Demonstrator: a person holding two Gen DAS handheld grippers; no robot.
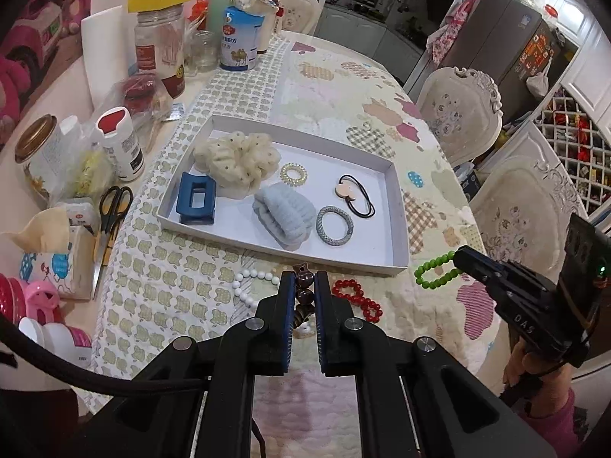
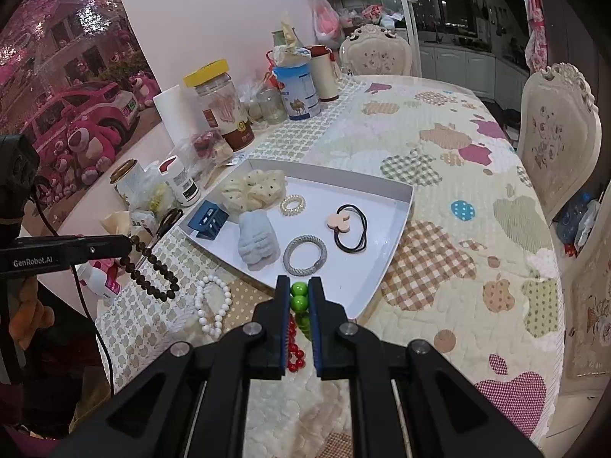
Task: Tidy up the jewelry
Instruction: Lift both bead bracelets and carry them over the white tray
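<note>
My left gripper (image 1: 304, 280) is shut on a dark brown bead bracelet (image 1: 304, 290), which hangs from it in the right wrist view (image 2: 152, 267). My right gripper (image 2: 299, 290) is shut on a green bead bracelet (image 2: 299, 297); it also shows in the left wrist view (image 1: 435, 269). Both are held above the quilt, just in front of the white tray (image 1: 397, 206). A white bead bracelet (image 1: 252, 286) and a red bead bracelet (image 1: 357, 297) lie on the quilt near the tray's front edge. The tray holds scrunchies, a blue claw clip (image 1: 195, 203) and hair ties.
Jars, bottles, a paper roll and scissors (image 1: 112, 206) crowd the table's left side. Cream chairs (image 1: 462, 114) stand along the right edge. The quilted cloth (image 2: 458, 175) to the right of the tray bears nothing.
</note>
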